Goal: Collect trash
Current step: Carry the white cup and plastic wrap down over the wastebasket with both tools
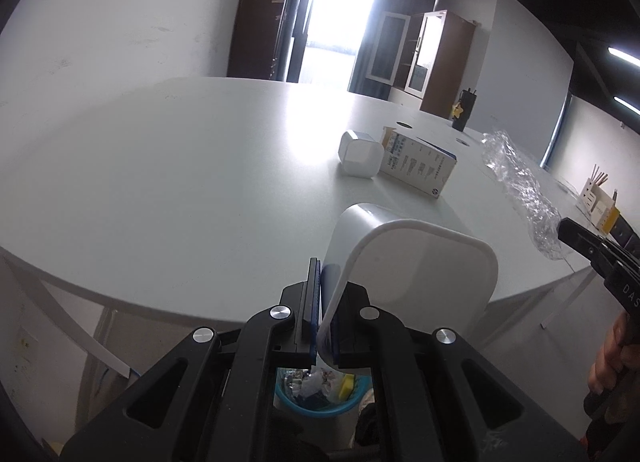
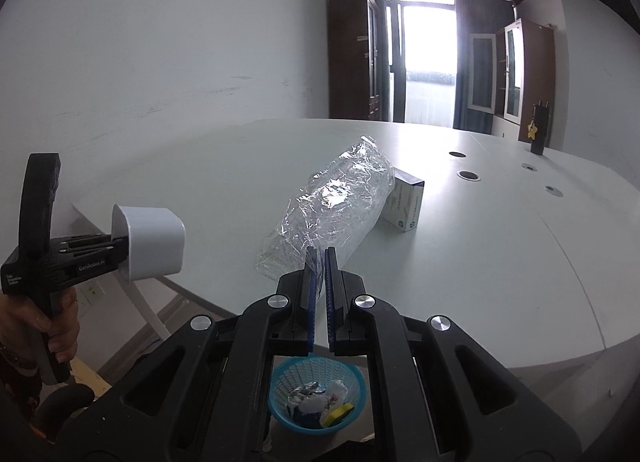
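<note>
My left gripper (image 1: 326, 302) is shut on the rim of a white plastic cup (image 1: 412, 262) and holds it in the air off the table's near edge; it also shows in the right wrist view (image 2: 154, 240). My right gripper (image 2: 320, 266) is shut on a crumpled clear plastic wrapper (image 2: 332, 205), which hangs up over the table edge; the wrapper also shows in the left wrist view (image 1: 516, 185). A blue mesh trash basket (image 2: 316, 394) with scraps sits on the floor below both grippers, also in the left wrist view (image 1: 316, 390).
On the white table (image 1: 180, 165) lie a second white cup (image 1: 360, 157) on its side and a white and blue carton (image 1: 416, 163). A dark bottle (image 2: 538, 127) stands at the far edge. Round cable holes (image 2: 468, 175) dot the tabletop. A wooden organiser (image 1: 596, 201) stands at the right.
</note>
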`<state>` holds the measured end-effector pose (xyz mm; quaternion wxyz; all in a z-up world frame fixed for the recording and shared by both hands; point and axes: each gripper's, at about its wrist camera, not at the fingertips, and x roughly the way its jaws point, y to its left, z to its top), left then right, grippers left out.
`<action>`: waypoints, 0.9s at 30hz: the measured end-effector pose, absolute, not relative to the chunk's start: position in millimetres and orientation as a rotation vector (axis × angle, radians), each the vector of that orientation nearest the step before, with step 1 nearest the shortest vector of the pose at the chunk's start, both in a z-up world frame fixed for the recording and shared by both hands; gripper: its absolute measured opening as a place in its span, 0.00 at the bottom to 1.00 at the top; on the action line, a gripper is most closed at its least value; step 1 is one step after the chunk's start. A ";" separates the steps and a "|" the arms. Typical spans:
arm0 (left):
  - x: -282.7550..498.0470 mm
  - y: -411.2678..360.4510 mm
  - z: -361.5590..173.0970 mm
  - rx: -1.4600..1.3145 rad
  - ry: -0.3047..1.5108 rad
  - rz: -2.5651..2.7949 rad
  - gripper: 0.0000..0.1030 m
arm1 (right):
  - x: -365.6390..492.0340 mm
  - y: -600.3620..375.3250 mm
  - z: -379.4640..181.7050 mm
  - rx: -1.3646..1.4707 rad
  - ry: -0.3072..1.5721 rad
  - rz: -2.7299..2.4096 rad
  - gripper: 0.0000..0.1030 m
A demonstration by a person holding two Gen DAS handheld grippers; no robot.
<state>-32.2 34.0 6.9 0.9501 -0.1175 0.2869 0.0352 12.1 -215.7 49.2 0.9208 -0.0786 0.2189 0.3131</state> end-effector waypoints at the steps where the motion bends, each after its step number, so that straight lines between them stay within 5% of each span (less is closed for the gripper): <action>1: -39.6 31.6 7.2 -0.240 0.587 0.054 0.03 | 4.9 -213.9 50.0 -0.166 0.451 0.660 0.03; 27: -98.0 18.7 -85.2 -0.280 0.791 0.006 0.03 | -117.8 -231.2 -24.7 -0.259 0.720 0.873 0.04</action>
